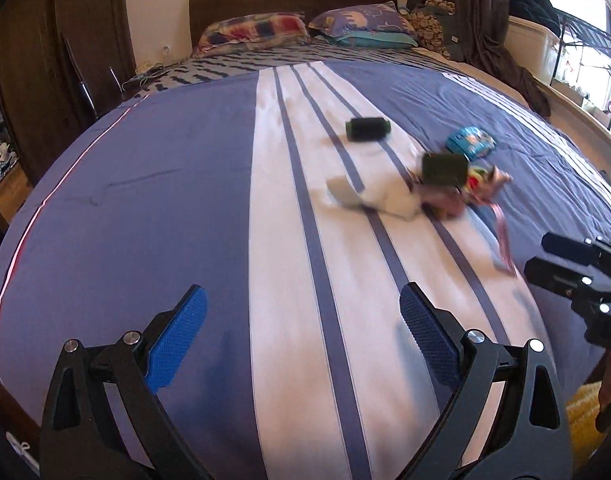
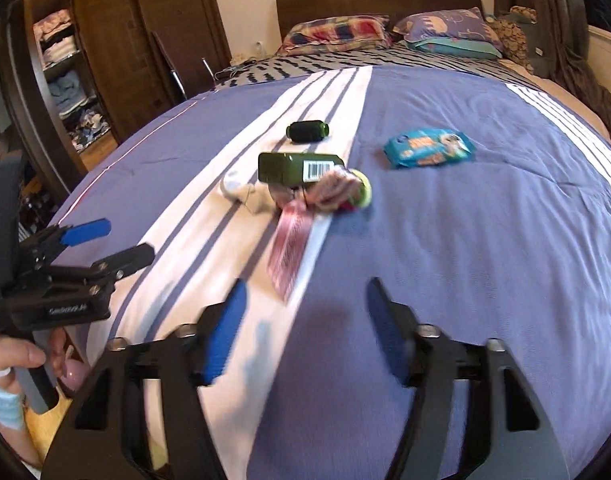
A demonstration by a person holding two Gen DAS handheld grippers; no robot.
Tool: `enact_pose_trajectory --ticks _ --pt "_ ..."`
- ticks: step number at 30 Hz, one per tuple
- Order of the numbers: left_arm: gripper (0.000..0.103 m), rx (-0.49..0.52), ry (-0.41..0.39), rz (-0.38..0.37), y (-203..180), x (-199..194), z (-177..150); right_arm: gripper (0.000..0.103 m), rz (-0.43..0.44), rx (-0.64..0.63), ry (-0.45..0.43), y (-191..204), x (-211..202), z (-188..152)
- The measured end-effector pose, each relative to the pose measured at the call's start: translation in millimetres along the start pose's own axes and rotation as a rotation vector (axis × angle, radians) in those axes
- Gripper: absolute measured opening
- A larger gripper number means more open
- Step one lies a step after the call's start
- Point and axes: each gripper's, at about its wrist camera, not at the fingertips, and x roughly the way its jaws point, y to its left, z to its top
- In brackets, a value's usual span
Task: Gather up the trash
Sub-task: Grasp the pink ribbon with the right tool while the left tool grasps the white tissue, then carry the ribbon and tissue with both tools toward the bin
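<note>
Trash lies in a loose cluster near the middle of the bed [image 2: 485, 240], on and beside the white striped band of the blue cover, well ahead of both my claws.

Largest is the blue wipes packet [image 2: 429, 147], flat and apart from the rest on the blue cloth. I judge it soft and crinkly, best pinched across a thin edge. Next is the dark green box [image 2: 299, 168] with a barcode label. It looks stiff and light, so its narrow sides should take a firm pinch. I cannot tell whether anything is inside it or the packet. Behind it lies a dark roll [image 2: 307, 131] on its side, which may roll away if nudged. Touching the box are a crumpled white tissue [image 2: 245, 192], soft and nearly weightless, a pink paper slip [image 2: 291, 252] lying flat and hard to lift, and a bunch of small wrappers [image 2: 341, 192], too blurred to sort.

No bin or bag for collecting shows in either view.

My left claw [image 1: 301, 336] hovers wide and holds nothing. My right claw [image 2: 303, 332] is also wide and unladen above the bed's near end.
</note>
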Motion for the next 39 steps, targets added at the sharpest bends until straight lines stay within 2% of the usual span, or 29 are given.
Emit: enact_pose_trajectory --ticks 4,6,8,12,14,18,19,22,24,27,28,29,39 --pt "0.083 0.002 -0.005 -0.019 -2 19 21 0.047 0.013 -0.011 0.007 4 17 13" --pt "0.082 0.006 -0.006 -0.017 -3 30 31 0.04 0.012 -0.025 0.014 8 24 18" --pt "0.077 0.0 -0.003 -0.037 -5 41 41 0.036 -0.008 -0.042 0.024 11 32 21" --pt "0.072 0.016 0.009 -0.061 -13 59 50 0.015 -0.023 -0.056 0.036 11 40 21" --pt "0.062 0.024 0.024 -0.073 -16 68 52 0.009 -0.035 -0.063 0.035 10 42 20" --pt "0.05 0.022 0.043 -0.117 -18 80 54 0.006 -0.03 -0.065 0.027 5 41 20" --pt "0.044 0.029 0.04 -0.12 -19 81 55 0.005 -0.031 -0.068 0.023 5 39 20" --pt "0.015 0.05 0.05 -0.143 -23 83 57 0.004 -0.041 -0.074 0.015 5 36 20" --pt "0.015 0.053 0.051 -0.145 -23 84 58 0.004 -0.044 -0.069 0.009 3 32 20" --pt "0.013 0.064 0.047 -0.16 -25 76 55 0.003 -0.058 -0.064 -0.015 2 19 21" --pt "0.004 0.073 0.039 -0.154 -27 70 52 0.003 -0.062 -0.064 -0.022 1 15 21" --pt "0.0 0.075 0.034 -0.151 -27 65 51 0.003 -0.068 -0.063 -0.033 1 8 21" --pt "0.0 0.07 -0.047 -0.174 -36 -24 25 0.003 -0.088 -0.072 -0.11 9 -53 17"
